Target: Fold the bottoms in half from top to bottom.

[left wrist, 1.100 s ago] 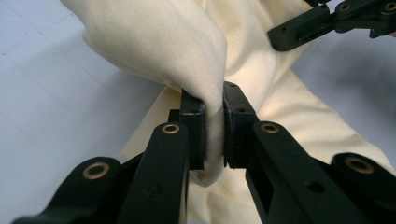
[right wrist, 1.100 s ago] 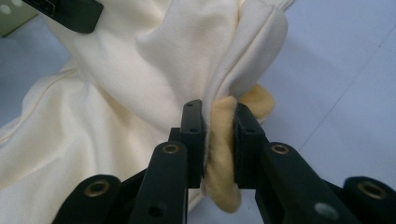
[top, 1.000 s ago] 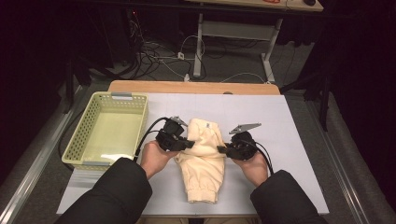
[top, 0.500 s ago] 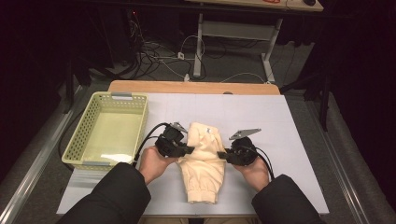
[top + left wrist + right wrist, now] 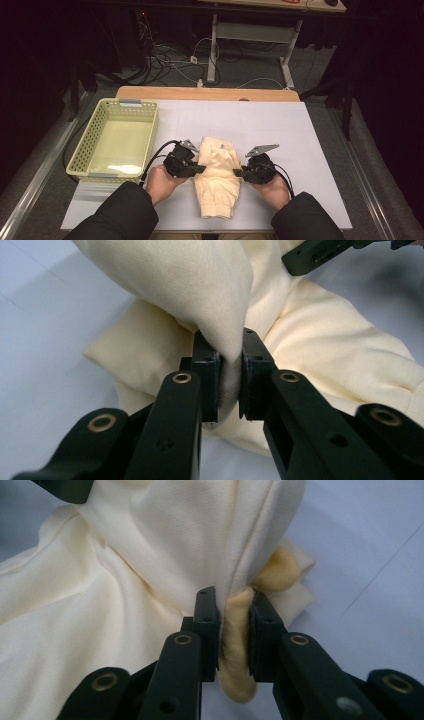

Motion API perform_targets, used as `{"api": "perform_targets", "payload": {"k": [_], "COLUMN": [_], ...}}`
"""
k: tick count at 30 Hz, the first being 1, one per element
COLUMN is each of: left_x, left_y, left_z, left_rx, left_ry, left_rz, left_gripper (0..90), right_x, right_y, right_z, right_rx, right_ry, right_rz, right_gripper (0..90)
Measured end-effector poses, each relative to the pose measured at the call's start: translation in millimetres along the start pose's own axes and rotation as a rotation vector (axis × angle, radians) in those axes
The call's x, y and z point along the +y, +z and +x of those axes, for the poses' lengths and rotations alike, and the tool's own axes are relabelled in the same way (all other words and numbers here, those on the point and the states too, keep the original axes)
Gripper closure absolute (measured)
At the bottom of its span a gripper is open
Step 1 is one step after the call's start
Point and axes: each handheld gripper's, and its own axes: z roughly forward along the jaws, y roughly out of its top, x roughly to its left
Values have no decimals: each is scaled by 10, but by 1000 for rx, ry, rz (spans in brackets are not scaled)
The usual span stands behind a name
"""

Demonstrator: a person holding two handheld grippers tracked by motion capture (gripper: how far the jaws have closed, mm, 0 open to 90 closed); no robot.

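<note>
Dark floor and a tangle of cables (image 5: 172, 62) lie beyond the table (image 5: 280, 125), whose top is covered with a pale sheet. From the high view I see a yellow-green basket (image 5: 85, 150) at the far left of the table, standing apart from the work.

Near the front edge, between my two hands, lies a cream sweatshirt (image 5: 217, 180), folded into a long bundle that runs toward me, with a small label at its far end. My left tongs (image 5: 199, 169) come in at its left edge and my right tongs (image 5: 239, 173) at its right edge, both about halfway along the bundle and pointing inward at each other.

In the left gripper view the left tongs (image 5: 230, 382) are clenched on a fold of the sweatshirt (image 5: 320, 340); the cloth rises from between the black pads (image 5: 210, 385) and drapes over toward the top of the picture. The tip of the other tongs shows at the top right.

In the right gripper view the right tongs (image 5: 234, 630) are likewise clenched on the sweatshirt (image 5: 100, 620), pinching a bunched edge whose fleecy inner side shows as a deeper yellow. How many layers sit between the pads I can't quite tell; it looks like more than one.

Both pinched edges stand lifted slightly above the rest of the bundle, which rests on the table.
</note>
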Motion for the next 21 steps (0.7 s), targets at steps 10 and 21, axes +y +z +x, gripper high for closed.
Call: {"api": "perform_targets", "payload": {"k": [10,21], "left_x": [21,194], "left_y": [-135,-362], "left_z": [40,214], "left_rx": [29,38], "left_ry": [-40,-93], "left_rz": [-38,-32], "left_gripper": [619,754], "right_x": [-2,-3], "right_y": [13,18], "right_z": [17,19], "right_rx": [-11,-12], "right_ry": [-13,-22], "right_rz": [-2,-4], "right_gripper": [788,787]}}
